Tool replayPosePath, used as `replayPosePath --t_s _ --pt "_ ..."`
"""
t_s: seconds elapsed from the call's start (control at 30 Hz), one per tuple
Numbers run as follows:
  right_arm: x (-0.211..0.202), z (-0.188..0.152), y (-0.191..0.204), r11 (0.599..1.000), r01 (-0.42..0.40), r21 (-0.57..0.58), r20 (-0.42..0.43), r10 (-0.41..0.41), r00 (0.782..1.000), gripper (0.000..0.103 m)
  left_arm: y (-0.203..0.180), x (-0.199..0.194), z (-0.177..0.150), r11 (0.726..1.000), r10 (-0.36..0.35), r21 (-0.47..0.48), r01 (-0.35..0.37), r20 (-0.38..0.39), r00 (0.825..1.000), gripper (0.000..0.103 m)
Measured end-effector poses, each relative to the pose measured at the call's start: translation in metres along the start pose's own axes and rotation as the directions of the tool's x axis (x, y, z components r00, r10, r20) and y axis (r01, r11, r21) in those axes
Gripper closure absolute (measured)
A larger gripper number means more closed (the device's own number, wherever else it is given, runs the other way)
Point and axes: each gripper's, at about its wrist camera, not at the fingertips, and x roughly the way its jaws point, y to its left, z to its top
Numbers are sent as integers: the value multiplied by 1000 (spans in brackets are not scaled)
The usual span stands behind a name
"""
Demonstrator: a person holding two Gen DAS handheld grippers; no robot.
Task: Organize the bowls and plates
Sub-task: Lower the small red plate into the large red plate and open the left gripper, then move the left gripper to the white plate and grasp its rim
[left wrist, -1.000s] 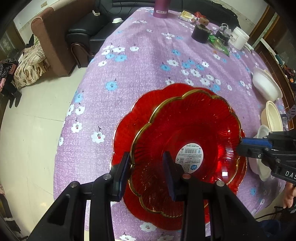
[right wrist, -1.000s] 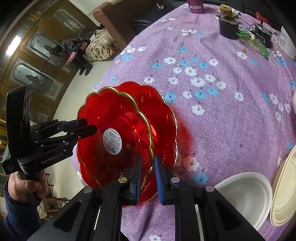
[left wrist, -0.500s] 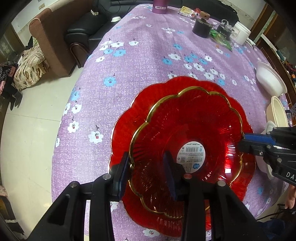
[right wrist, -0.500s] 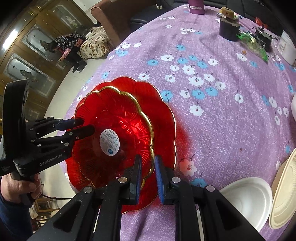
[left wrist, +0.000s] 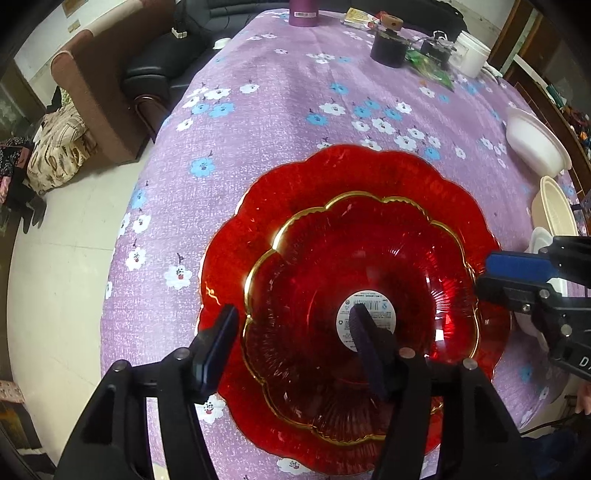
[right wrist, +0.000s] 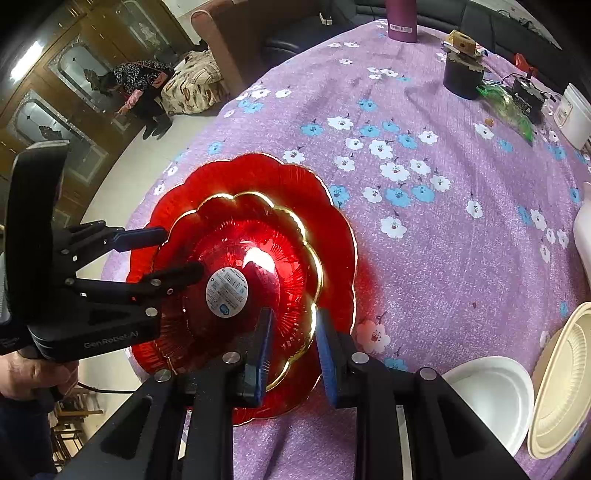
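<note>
A small red gold-rimmed bowl-plate (left wrist: pixel 354 280) with a round label sits nested inside a larger red scalloped plate (left wrist: pixel 369 173) on the purple flowered tablecloth. It also shows in the right wrist view (right wrist: pixel 258 240), on the larger plate (right wrist: pixel 258 173). My left gripper (left wrist: pixel 291 332) is open, its fingers straddling the small plate's near rim. My right gripper (right wrist: pixel 293 343) is open, its fingers either side of the small plate's rim on the opposite side.
A white bowl (left wrist: pixel 535 147), a cream bowl (left wrist: pixel 554 210) and a white plate (right wrist: pixel 495 395) lie at the table's right side. A purple bottle (left wrist: pixel 303 11), dark jar (left wrist: pixel 388 48) and white tub (left wrist: pixel 472 51) stand at the far end. Sofas lie beyond.
The small red plate has come down and settled centred in the large plate. Both grippers have opened and let go of its rim.
</note>
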Motion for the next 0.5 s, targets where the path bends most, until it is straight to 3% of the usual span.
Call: replayPosePath --t_s 0.3,0.5 --pt "-33 -19 -14 997 -50 52 67 46 997 77 3 -32 -2 999 32 -34 -29 79 996 38" --pt "-59 -54 -36 984 -108 143 122 91 988 77 -25 -55 3 1000 15 14 -17 147 989 34"
